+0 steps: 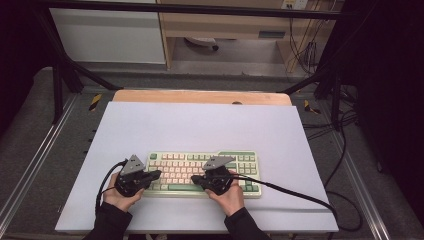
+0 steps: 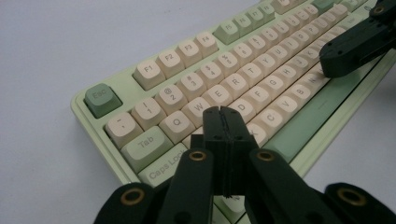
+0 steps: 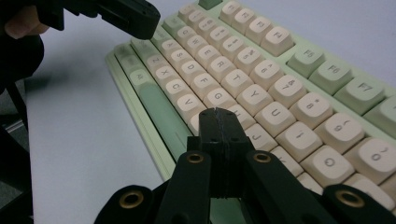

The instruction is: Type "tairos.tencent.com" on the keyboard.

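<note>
both tools clenched, empty: left tool (image 1: 156,174), right tool (image 1: 196,178) over keyboard (image 1: 250,165); white mat (image 1: 200,125) around.

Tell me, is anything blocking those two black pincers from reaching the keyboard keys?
Nothing visible. The left gripper and right gripper, both shut, sit right over the keyboard with no object between tips and keys.

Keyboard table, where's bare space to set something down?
The white mat is bare behind the keyboard up to the wooden edge, and at both sides. The near strip is crowded: left gripper and right gripper, both shut, over the keys.
</note>
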### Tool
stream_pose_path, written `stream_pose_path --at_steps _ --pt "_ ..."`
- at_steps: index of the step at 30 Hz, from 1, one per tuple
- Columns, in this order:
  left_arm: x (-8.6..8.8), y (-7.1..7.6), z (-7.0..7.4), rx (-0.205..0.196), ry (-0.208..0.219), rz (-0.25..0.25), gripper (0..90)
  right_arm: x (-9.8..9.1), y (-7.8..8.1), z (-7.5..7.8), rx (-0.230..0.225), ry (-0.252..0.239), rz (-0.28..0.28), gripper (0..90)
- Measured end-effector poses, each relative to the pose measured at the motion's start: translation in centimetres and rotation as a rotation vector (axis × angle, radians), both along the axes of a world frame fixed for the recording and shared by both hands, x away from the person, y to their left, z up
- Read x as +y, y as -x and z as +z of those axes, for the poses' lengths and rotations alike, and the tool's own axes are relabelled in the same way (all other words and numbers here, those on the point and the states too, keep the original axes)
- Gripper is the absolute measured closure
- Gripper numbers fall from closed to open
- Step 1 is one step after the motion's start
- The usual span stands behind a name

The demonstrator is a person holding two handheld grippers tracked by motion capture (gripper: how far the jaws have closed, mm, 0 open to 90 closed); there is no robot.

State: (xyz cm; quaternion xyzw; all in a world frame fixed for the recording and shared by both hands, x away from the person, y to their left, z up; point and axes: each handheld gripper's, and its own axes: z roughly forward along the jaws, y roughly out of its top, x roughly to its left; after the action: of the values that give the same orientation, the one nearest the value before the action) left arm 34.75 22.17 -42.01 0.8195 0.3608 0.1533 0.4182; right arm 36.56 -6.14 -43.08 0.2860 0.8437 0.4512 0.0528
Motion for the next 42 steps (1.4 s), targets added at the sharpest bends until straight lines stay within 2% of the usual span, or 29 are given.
stream_pose_path --at_steps 7,13,27,42 --pt "0.1 0.1 0.2 -0.003 0.003 -0.001 89.8 -0.9 -0.1 1.4 -0.029 0.000 -0.012 90.0" --pt "0.0 0.1 0.2 -0.004 0.004 -0.002 89.8 -2.0 -0.2 1.9 -0.033 -0.003 -0.032 90.0" --pt "-0.8 0.2 0.4 -0.005 0.005 -0.022 89.8 -5.4 -0.1 1.8 -0.026 -0.009 -0.078 90.0" --pt "-2.9 0.2 0.0 0.011 -0.008 -0.061 89.7 -7.9 0.5 1.3 -0.026 -0.010 -0.107 90.0"
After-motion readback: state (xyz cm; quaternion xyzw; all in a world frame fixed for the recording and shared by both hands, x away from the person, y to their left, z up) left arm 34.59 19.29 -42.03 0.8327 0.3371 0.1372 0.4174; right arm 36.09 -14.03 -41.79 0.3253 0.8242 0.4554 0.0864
